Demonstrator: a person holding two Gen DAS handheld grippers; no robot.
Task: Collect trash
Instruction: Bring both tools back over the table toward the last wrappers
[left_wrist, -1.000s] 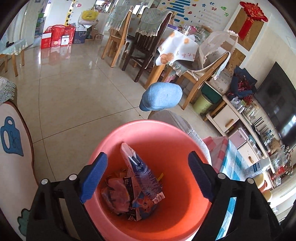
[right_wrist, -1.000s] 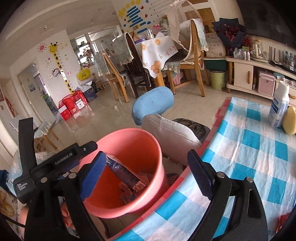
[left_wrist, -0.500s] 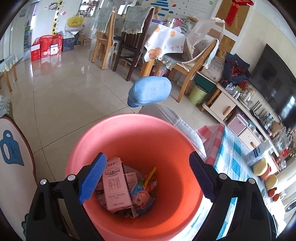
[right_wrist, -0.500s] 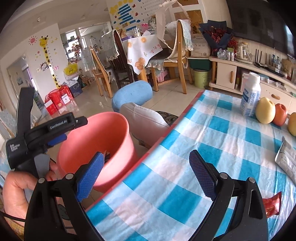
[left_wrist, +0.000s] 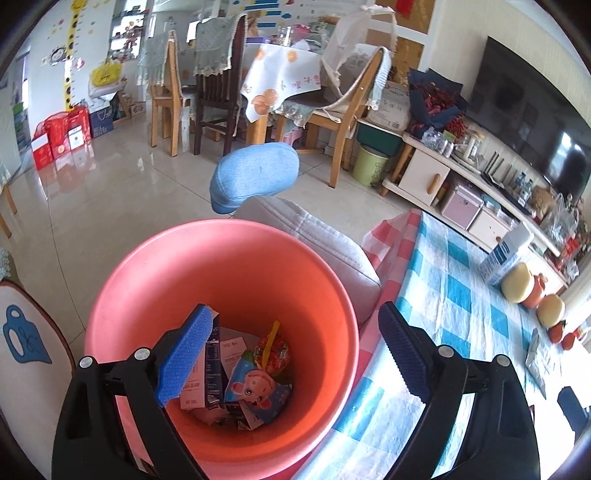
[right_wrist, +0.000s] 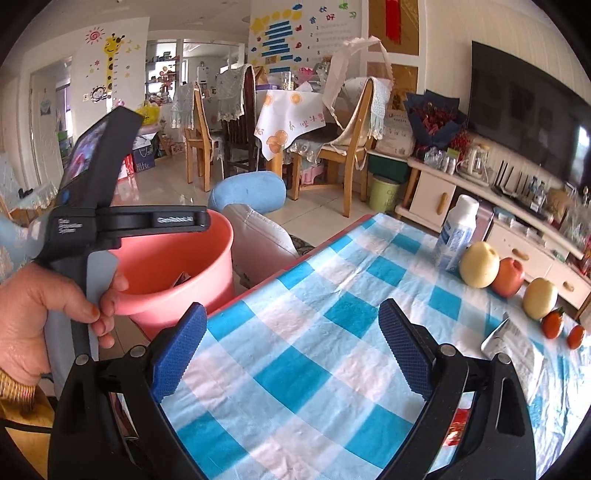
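Your left gripper (left_wrist: 291, 350) hangs over the pink bucket (left_wrist: 221, 266), jaws wide and empty; wrappers (left_wrist: 236, 373) already lie at its bottom. Your right gripper (right_wrist: 291, 350) faces the checked tablecloth (right_wrist: 303, 295), also wide and empty. Next, I'd judge, reach right for the silver packet (right_wrist: 506, 338) and the red wrapper (right_wrist: 456, 426).

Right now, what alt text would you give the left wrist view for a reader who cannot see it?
The open left gripper hangs empty over a round salmon-pink plastic bin with crumpled snack wrappers and cartons at its bottom. To the right lies a table under a blue-and-white checked cloth; a dining area stands behind.
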